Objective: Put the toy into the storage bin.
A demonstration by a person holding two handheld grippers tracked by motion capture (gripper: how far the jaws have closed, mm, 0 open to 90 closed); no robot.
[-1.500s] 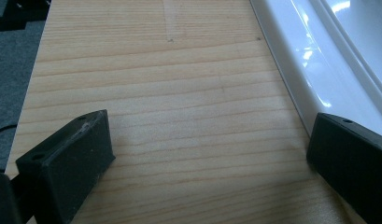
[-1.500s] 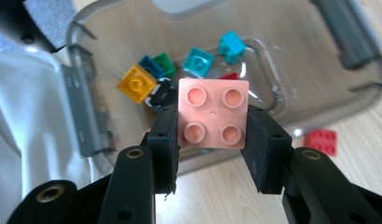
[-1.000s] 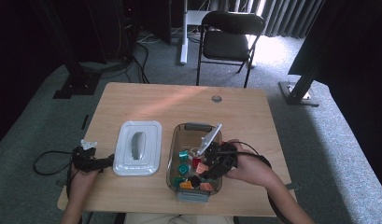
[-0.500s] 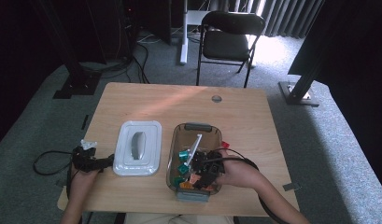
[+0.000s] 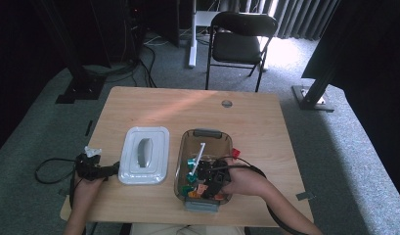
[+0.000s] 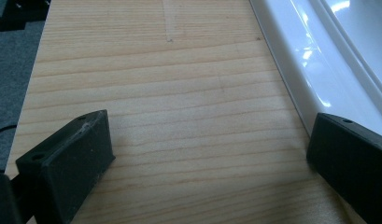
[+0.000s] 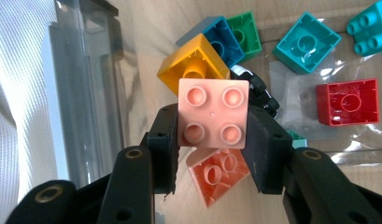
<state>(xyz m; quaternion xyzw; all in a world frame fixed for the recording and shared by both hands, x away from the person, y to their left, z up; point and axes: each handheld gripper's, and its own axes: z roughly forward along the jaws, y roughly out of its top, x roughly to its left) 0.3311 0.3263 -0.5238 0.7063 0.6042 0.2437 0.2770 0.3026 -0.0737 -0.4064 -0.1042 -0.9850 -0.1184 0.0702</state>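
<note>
In the right gripper view, the pale pink four-stud plastic brick [image 7: 213, 113] covers part of the yellow hollow brick [image 7: 191, 65] and the top of the orange brick [image 7: 217, 176] beneath it. The turquoise studded brick [image 7: 371, 27] is cut off by the right edge. In the left gripper view, the white glossy plastic lid [image 6: 325, 56] runs off the right edge.

The left gripper [image 6: 212, 158] hovers low over the wooden table [image 6: 179, 93], its two black jaws standing wide apart with only bare wood between them. A white lid [image 6: 314, 56] lies on the table at the right, its glossy rim running just beside the right jaw. Grey carpet [image 6: 11, 74] shows past the table's left edge.
</note>
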